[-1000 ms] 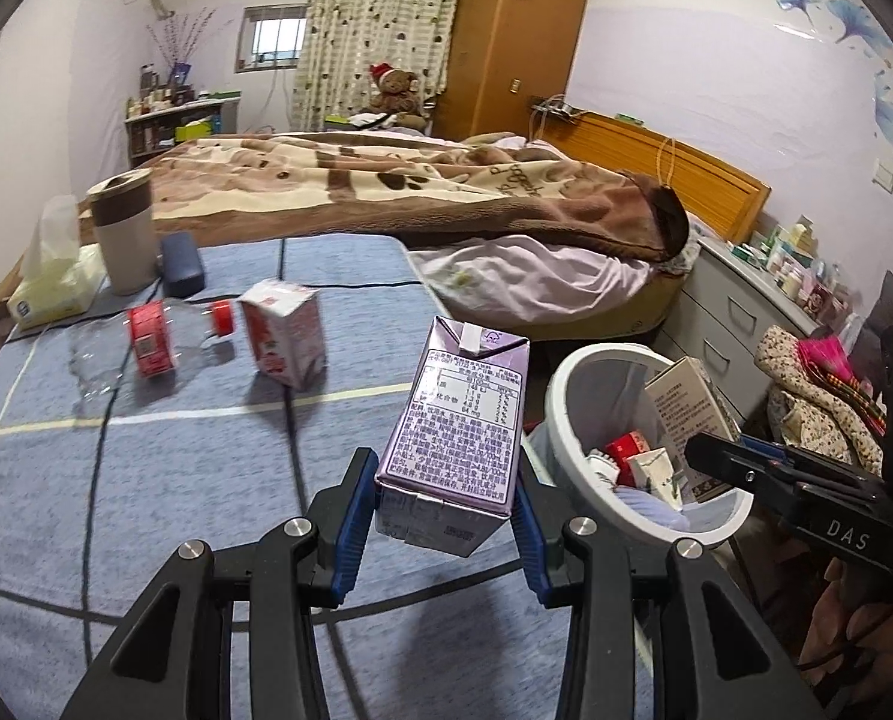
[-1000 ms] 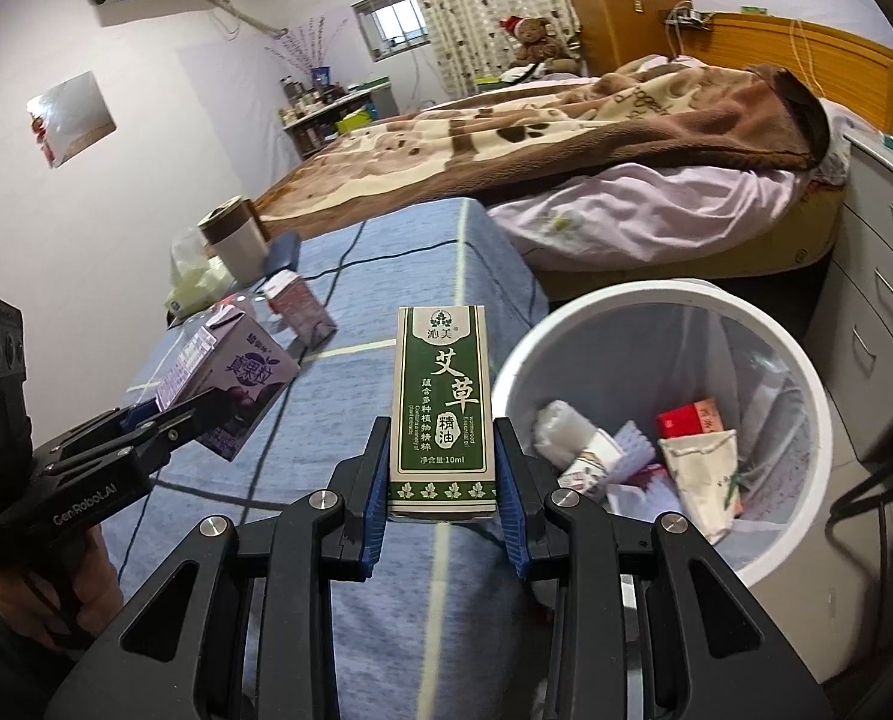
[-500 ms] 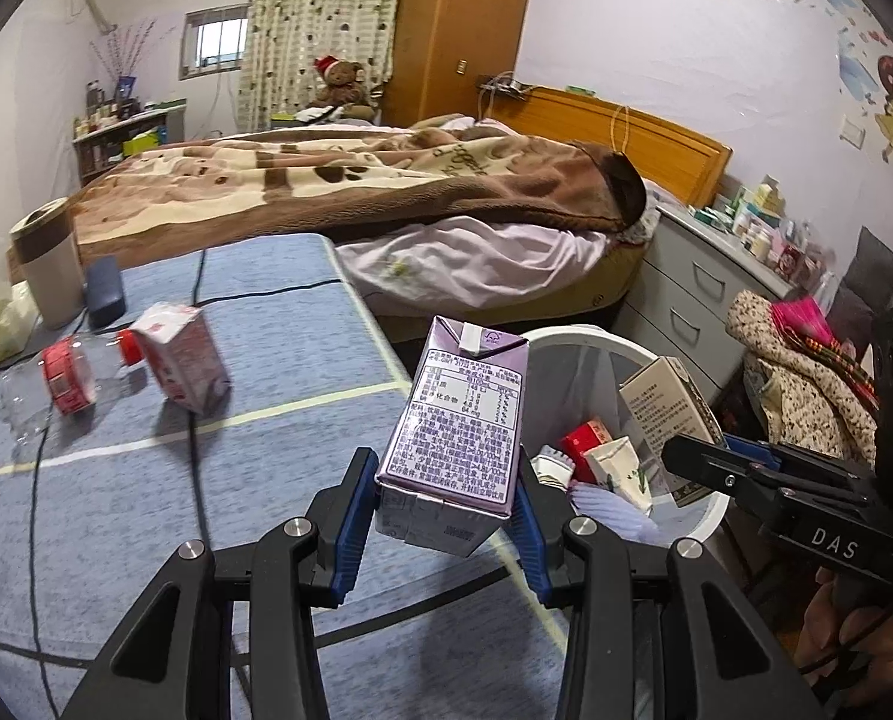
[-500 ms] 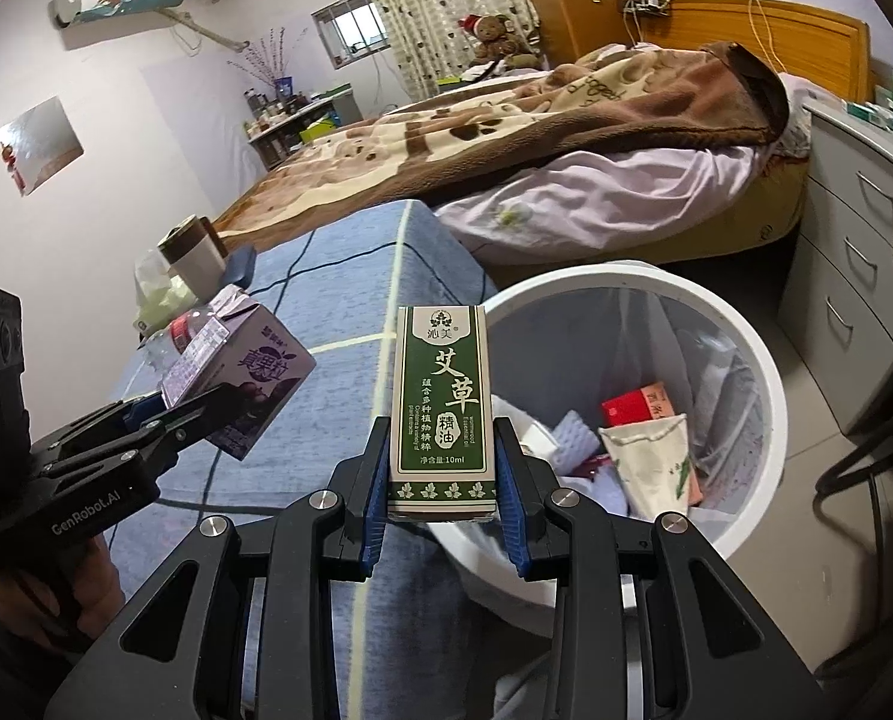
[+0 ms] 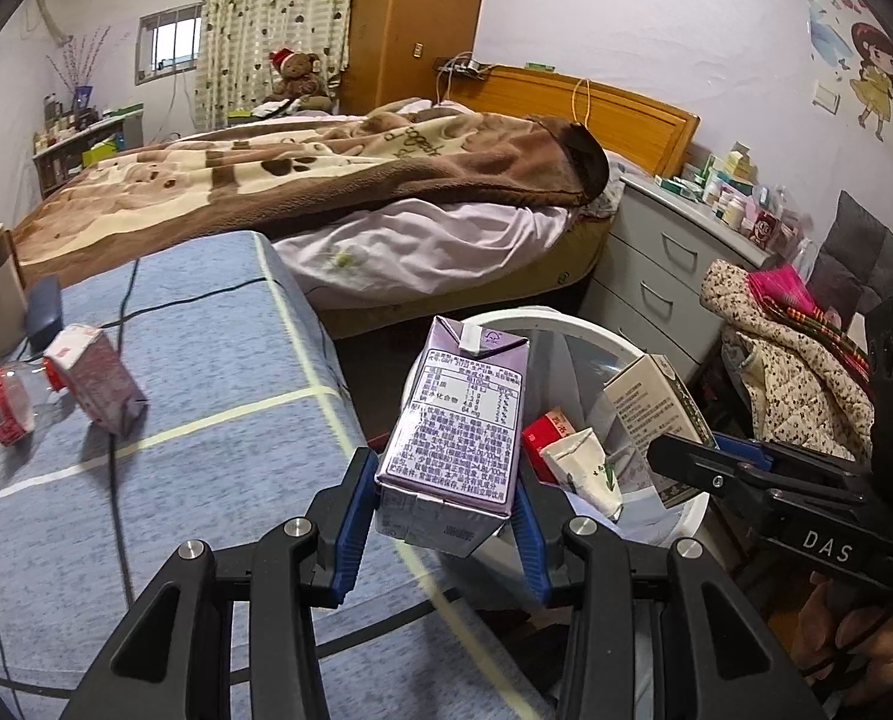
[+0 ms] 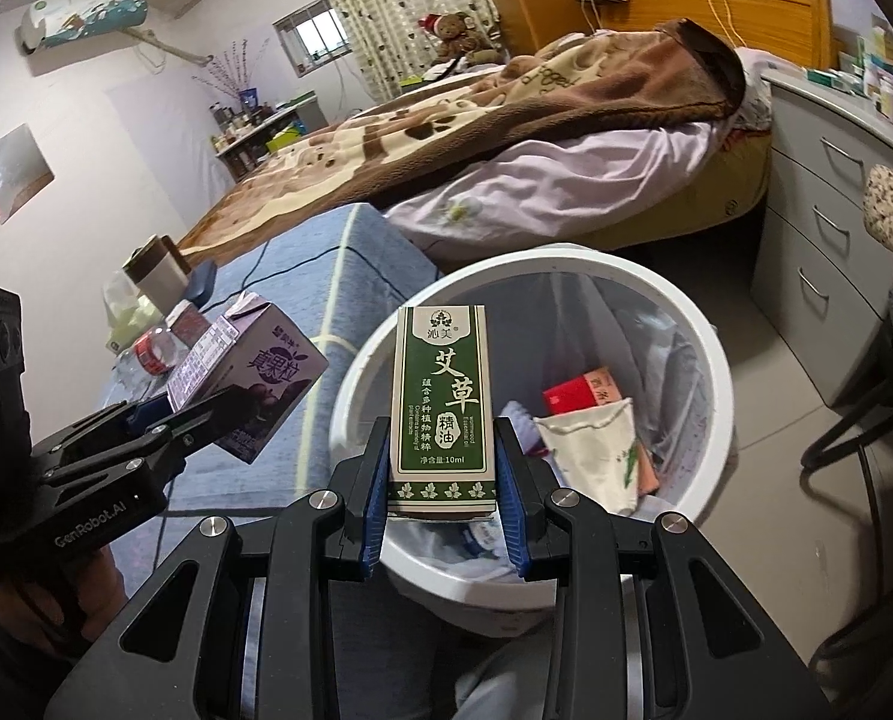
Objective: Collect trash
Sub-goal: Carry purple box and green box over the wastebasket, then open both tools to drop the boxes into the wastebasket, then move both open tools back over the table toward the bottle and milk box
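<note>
From my left wrist, my left claw [image 5: 446,516] is clamped on a purple drink carton [image 5: 455,426] at the rim of the white round plastic bin [image 5: 596,333]. From my right wrist, my right claw [image 6: 444,489] grips a green-and-white cardboard box [image 6: 442,405] over that bin [image 6: 710,360].

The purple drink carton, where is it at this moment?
The purple drink carton is clamped in the left gripper, beside the rim of the white bin, off the edge of the blue table.

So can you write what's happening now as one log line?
left gripper: shut on purple carton | right gripper: shut on green box | both near white bin
</note>
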{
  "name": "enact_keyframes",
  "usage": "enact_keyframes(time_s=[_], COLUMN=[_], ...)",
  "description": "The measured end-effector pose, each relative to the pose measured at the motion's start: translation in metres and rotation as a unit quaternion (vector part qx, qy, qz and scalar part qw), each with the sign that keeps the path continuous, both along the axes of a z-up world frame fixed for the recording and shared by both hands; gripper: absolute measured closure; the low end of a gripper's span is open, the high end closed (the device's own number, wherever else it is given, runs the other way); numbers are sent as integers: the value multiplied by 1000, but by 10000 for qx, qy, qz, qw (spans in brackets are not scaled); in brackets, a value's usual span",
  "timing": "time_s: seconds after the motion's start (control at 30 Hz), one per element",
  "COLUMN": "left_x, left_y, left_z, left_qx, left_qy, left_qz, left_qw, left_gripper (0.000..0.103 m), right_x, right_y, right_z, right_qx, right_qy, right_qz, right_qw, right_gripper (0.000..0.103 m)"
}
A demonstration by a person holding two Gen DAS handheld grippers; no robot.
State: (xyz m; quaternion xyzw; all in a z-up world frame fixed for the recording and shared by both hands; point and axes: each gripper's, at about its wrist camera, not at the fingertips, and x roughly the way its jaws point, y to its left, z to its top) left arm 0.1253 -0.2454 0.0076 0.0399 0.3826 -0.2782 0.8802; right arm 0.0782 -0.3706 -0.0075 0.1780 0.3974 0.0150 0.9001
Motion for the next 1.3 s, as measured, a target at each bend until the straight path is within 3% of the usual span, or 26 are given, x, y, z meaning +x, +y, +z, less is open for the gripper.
enact_keyframes(time_s=[0.53,0.63,0.73,1.3], left_x=[21,24,23,6], left_y=[-43,-44,-40,22], left_z=[-32,-33,-32,-4], left_qx=[59,-2,-104,-86], left_qy=[465,462,483,184], left_qz=[-430,-458,-452,244], left_qw=[9980,9979,9978,9995], left_gripper=[60,58,50,50], right_x=[6,7,5,3], right_y=[-20,-20,-20,14], right_z=[-15,-15,-11,10], right_qx=[-86,-193,-226,-176], right_qy=[426,454,377,139], right_qz=[-253,-306,-324,132], right_qw=[9987,9983,9985,9997], right_gripper=[70,64,52,51])
